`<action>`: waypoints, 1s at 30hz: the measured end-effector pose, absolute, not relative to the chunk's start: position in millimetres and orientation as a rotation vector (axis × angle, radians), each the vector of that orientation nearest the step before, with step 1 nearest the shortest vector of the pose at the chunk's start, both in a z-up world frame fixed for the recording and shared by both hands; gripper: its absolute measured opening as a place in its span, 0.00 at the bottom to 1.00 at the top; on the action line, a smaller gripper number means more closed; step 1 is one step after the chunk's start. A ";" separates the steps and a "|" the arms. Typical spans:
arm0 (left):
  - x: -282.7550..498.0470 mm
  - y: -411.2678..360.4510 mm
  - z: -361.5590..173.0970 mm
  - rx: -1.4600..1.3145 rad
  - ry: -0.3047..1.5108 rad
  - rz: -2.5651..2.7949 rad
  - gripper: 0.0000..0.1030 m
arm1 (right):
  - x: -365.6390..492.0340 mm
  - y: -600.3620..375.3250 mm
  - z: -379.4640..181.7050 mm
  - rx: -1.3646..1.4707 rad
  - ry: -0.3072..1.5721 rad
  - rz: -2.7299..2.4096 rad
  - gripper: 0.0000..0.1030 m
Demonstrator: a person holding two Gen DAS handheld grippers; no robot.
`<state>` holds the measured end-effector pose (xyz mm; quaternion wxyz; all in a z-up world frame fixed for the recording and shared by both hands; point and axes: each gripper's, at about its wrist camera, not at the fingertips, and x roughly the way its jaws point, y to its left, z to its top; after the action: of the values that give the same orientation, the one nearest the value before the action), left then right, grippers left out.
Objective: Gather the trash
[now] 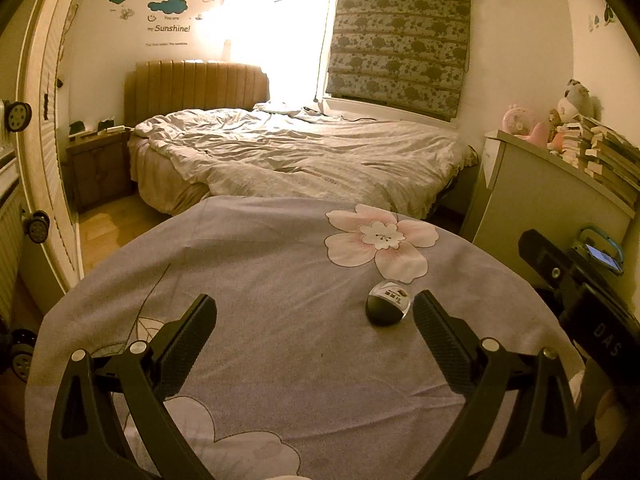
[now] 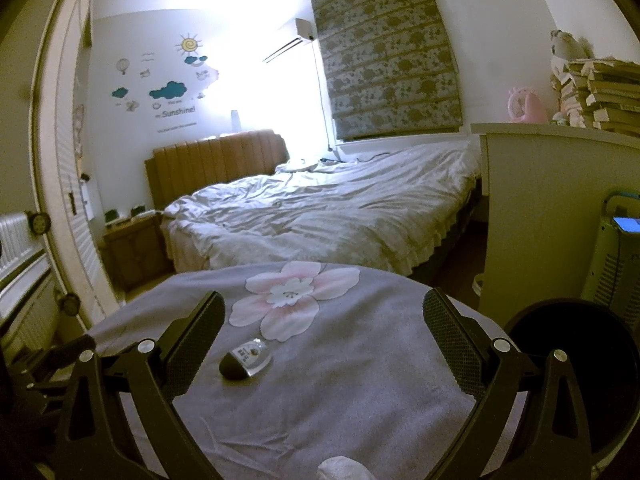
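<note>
The left gripper is wide open and holds nothing. The right gripper is also wide open and empty. Both hang over the worktop with its grey flower cloth. The cup, small and lying on its side, is on the cloth at 1 o'clock from the left gripper, just beside its right finger, and at 10 o'clock from the right one. The bin stands at 4 o'clock in the right view. The bed is at 12 o'clock, well apart

Wall sticker — "You are my Sunshine!"; smaller line beneath illegible. Right gripper body — apparently "DAS". Cup label unreadable.
</note>
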<state>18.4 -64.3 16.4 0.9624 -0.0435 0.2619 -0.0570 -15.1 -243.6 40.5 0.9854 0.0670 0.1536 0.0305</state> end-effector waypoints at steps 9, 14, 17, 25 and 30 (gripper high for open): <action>17.7 -65.1 16.3 -0.088 0.531 -0.115 0.95 | -15.2 -242.9 40.1 0.134 0.308 0.061 0.95; 17.2 -65.2 16.2 -0.089 0.531 -0.114 0.95 | -15.1 -242.7 39.5 0.134 0.308 0.061 0.95; 17.3 -65.6 16.0 -0.089 0.532 -0.114 0.95 | -15.2 -242.5 39.3 0.134 0.308 0.061 0.95; 16.8 -66.2 15.7 -0.088 0.533 -0.114 0.95 | -15.3 -242.1 39.0 0.134 0.307 0.061 0.95; 17.4 -65.9 15.7 -0.088 0.535 -0.118 0.95 | -15.4 -241.7 38.8 0.134 0.308 0.060 0.95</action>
<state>17.4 -65.9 15.7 0.9618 -0.0434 0.2640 -0.0581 -15.4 -241.7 38.8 0.9855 0.0666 0.1531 0.0300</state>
